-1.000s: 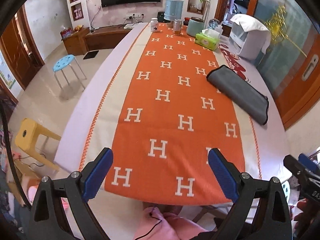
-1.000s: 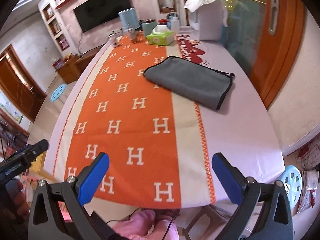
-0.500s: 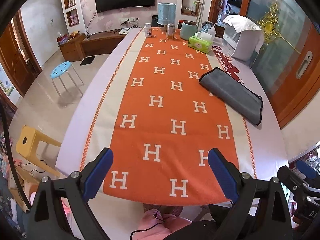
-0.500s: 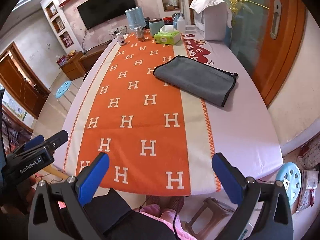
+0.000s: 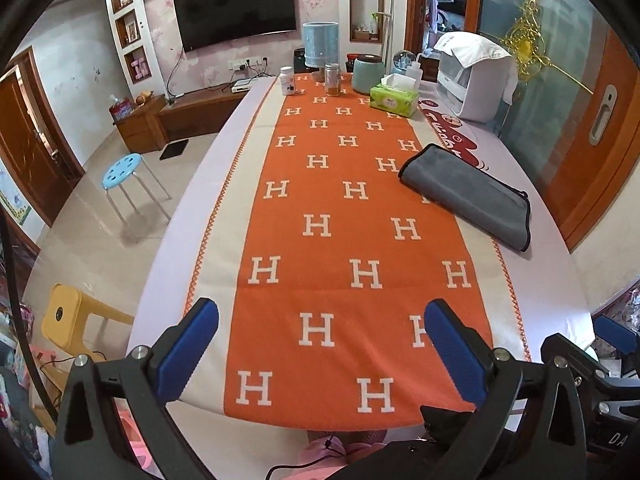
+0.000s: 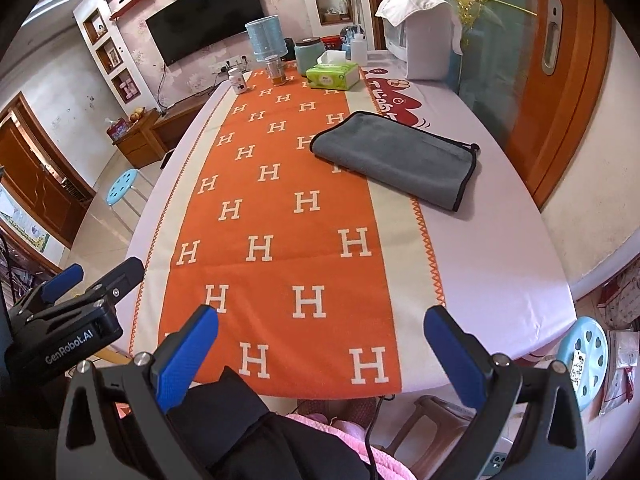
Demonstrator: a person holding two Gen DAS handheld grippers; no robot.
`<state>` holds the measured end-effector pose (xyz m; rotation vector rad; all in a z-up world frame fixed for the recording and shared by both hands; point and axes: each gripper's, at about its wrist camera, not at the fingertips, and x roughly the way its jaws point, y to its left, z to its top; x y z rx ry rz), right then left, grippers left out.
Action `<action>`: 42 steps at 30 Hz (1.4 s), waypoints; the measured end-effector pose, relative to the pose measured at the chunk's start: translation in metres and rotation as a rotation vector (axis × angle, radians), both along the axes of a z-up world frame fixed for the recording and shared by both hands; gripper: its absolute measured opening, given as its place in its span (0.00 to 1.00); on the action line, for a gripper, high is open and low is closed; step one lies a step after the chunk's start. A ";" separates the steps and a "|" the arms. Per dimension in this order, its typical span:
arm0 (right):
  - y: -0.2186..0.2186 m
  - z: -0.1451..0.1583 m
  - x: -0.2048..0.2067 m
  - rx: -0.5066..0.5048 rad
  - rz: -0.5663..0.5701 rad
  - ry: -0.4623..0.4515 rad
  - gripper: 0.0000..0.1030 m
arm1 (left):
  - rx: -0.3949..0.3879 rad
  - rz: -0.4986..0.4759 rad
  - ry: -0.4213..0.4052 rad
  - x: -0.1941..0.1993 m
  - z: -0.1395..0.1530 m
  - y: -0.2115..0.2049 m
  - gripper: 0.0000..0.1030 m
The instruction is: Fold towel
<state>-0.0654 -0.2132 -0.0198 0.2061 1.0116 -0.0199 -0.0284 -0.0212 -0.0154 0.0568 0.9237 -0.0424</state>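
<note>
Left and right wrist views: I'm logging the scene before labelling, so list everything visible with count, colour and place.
towel: 1, grey, folded, table's right side
table runner: 1, orange with white H's, along the table
tissue box: 1, green, far end
canister: 1, pale teal, far end
jars: 2, far end
appliance: 1, white, far right corner
stools: blue and yellow, floor
TV: 1, black, wall
left tongs: open, empty
right tongs: open, empty

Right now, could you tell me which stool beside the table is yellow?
The square-topped stool nearest the left gripper; the other two stools are round and light blue.
</note>
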 end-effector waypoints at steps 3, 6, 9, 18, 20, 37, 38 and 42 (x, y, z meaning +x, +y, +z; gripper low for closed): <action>0.003 -0.001 0.004 -0.003 0.000 -0.003 1.00 | 0.013 0.013 -0.007 0.003 0.000 0.004 0.99; 0.004 -0.001 0.004 -0.004 0.002 -0.003 1.00 | 0.017 0.024 -0.018 0.005 0.002 0.008 0.99; 0.008 -0.001 0.008 -0.004 0.007 -0.006 1.00 | 0.025 0.031 -0.034 0.006 0.005 0.009 0.99; 0.015 0.000 0.022 -0.005 0.025 -0.009 1.00 | 0.033 0.051 -0.060 0.011 0.009 0.012 0.99; 0.016 0.000 0.023 -0.006 0.028 -0.009 1.00 | 0.035 0.051 -0.055 0.013 0.008 0.011 0.99; 0.016 -0.005 0.030 -0.009 0.038 0.008 1.00 | 0.038 0.040 -0.040 0.018 0.000 0.009 0.99; 0.016 -0.006 0.031 -0.010 0.038 0.009 1.00 | 0.037 0.038 -0.039 0.018 0.000 0.009 0.99; 0.015 -0.008 0.031 -0.010 0.035 0.013 1.00 | 0.035 0.031 -0.035 0.019 -0.003 0.008 0.99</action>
